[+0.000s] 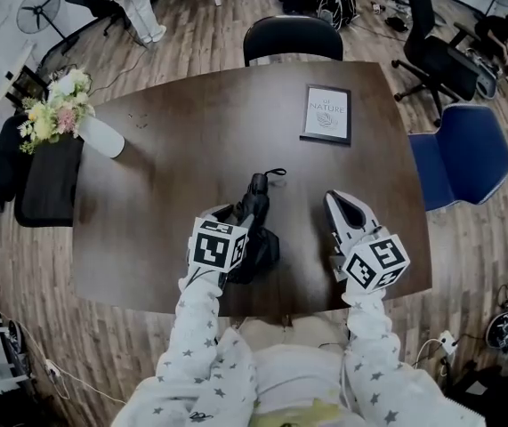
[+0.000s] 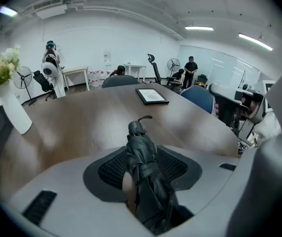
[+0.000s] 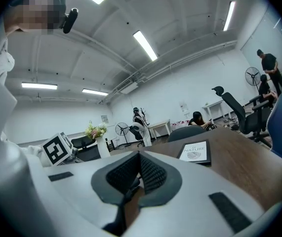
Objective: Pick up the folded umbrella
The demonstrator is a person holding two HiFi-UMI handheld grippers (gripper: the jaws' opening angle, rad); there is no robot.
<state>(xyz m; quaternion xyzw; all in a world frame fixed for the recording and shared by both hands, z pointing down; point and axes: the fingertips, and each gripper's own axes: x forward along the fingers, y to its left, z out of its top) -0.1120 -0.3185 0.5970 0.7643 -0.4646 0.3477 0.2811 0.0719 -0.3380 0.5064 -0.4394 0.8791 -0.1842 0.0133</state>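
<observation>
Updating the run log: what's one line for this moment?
left gripper: open, astride umbrella | right gripper: shut, empty | umbrella: on table

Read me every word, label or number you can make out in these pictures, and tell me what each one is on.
"NATURE": on the framed sign lying on the table.
The small word above it on the same sign: too small to read.
Marker cubes: only black-and-white square patterns, no letters or numbers.
Nothing else in any view carries readable text.
</observation>
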